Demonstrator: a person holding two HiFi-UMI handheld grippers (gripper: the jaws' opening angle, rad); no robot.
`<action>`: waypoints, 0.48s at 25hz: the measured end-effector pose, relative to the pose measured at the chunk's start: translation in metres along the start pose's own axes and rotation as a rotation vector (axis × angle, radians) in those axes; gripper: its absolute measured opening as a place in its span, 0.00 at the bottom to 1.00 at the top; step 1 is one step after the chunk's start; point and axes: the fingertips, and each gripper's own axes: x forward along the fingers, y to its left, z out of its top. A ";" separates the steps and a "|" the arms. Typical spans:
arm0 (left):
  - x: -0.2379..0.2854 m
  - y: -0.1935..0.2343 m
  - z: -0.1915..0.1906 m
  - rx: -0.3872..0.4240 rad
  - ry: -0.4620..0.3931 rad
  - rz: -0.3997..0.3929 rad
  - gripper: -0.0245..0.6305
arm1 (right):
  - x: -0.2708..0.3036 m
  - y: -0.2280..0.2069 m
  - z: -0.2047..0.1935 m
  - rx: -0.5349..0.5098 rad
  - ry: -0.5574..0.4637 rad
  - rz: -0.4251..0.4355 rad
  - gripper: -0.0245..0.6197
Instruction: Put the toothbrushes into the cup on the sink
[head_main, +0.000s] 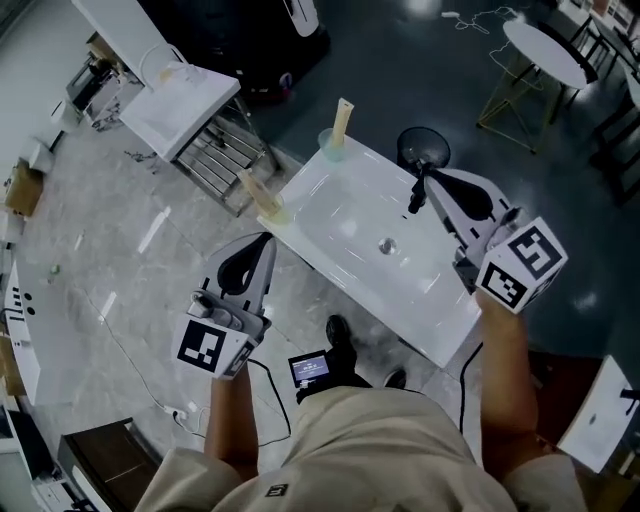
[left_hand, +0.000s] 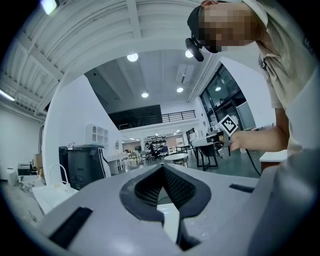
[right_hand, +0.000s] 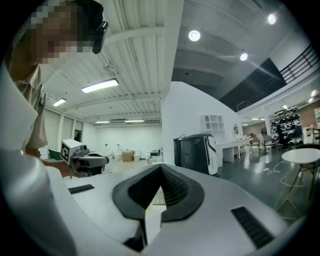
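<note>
Both the left tool (head_main: 266, 240) and the right tool (head_main: 413, 205) are closed, empty, near the sink (head_main: 340, 215).

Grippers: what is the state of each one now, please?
Left gripper: closed, holding nothing.
Right gripper: closed, holding nothing.

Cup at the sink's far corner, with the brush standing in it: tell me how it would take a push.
Probably tips easily: the toothbrush rises well above the cup, so it looks top-heavy. It seems translucent, likely thin plastic, so light and apt to slide on the glossy sink. It stands near the edge; a push might knock it off.
</note>
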 end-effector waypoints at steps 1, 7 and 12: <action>-0.002 -0.013 0.008 0.005 -0.010 -0.003 0.05 | -0.018 0.010 0.003 0.001 0.005 0.027 0.05; -0.026 -0.092 0.049 0.006 -0.050 -0.005 0.05 | -0.120 0.064 0.019 -0.014 0.031 0.121 0.05; -0.062 -0.150 0.066 0.011 -0.048 0.006 0.05 | -0.188 0.104 0.015 -0.020 0.065 0.163 0.05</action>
